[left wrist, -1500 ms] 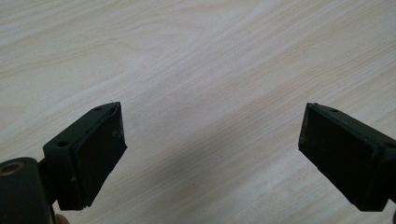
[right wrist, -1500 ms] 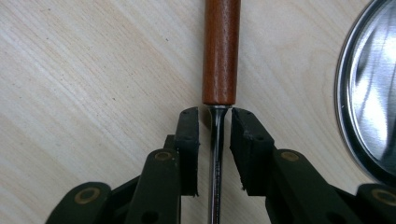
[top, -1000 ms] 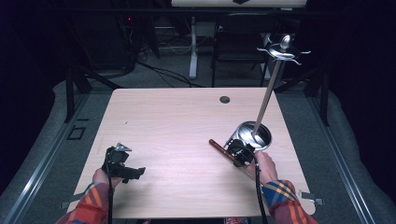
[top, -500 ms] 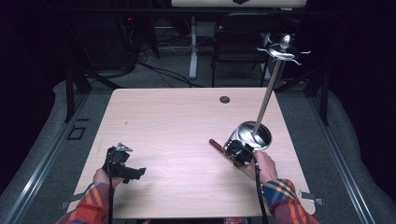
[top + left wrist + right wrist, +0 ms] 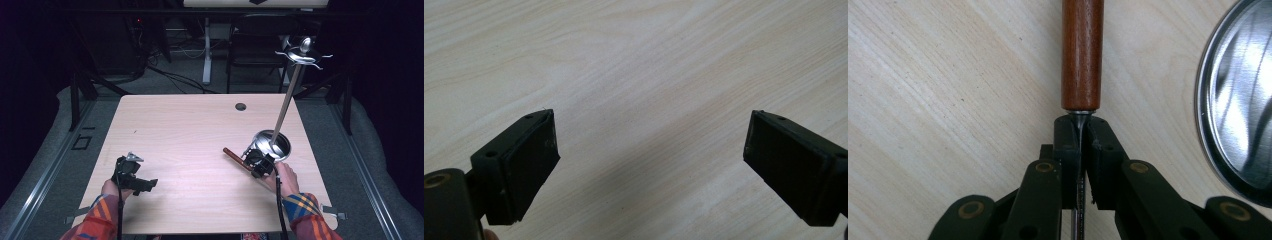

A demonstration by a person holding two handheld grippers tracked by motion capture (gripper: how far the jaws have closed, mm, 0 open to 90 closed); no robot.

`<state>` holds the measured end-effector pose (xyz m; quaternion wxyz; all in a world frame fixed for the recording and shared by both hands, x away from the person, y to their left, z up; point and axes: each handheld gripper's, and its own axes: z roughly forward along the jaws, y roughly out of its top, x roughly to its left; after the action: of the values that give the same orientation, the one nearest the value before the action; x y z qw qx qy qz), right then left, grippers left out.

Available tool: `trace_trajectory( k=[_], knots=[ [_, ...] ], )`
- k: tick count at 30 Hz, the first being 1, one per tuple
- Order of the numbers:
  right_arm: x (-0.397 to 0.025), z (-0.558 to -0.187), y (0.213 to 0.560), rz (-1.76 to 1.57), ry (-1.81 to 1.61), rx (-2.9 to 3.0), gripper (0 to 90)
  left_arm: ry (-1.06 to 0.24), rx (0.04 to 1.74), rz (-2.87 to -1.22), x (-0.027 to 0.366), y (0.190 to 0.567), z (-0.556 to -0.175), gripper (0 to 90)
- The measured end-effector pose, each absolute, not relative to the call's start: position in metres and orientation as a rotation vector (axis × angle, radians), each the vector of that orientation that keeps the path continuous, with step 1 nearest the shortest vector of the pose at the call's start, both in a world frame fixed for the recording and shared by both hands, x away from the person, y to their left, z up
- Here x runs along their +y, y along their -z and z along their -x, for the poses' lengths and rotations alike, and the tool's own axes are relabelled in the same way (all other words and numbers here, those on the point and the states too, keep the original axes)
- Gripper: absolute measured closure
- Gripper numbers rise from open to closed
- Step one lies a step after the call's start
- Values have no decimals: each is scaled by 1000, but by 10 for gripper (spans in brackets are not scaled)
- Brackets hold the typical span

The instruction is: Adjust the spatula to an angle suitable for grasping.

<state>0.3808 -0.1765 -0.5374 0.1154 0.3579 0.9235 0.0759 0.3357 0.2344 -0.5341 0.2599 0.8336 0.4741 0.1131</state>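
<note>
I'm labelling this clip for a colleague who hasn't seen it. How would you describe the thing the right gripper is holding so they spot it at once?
Start at the pale wooden table and go to its right side, where a shiny metal stand carries a tall rod. Just left of that base lies a utensil with a wooden handle, its thin metal shank clamped in the right gripper. The round reddish-brown handle sets it apart from all the silver metal beside it.

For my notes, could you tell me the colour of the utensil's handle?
Reddish-brown wood handle, best seen in the right gripper view.

I work in a dark lab or studio: black curtains surround my bare wooden table (image 5: 200,135), cables (image 5: 175,77) trail over grey carpet behind it, beside a black chair (image 5: 257,47).
</note>
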Motion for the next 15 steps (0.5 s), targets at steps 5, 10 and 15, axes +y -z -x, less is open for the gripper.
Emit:
trace_trajectory(
  k=[5,10,15],
  knots=[
    [-179,-379,532,-1070,-273,2694,842,-309,1282,-2257,235,534,-335,72],
    [-180,-379,526,-1079,-304,2680,842,-309,1282,-2256,235,533,-335,72],
    [-183,-377,521,-1101,-360,2650,842,-310,1282,-2255,235,533,-335,72]
  ],
)
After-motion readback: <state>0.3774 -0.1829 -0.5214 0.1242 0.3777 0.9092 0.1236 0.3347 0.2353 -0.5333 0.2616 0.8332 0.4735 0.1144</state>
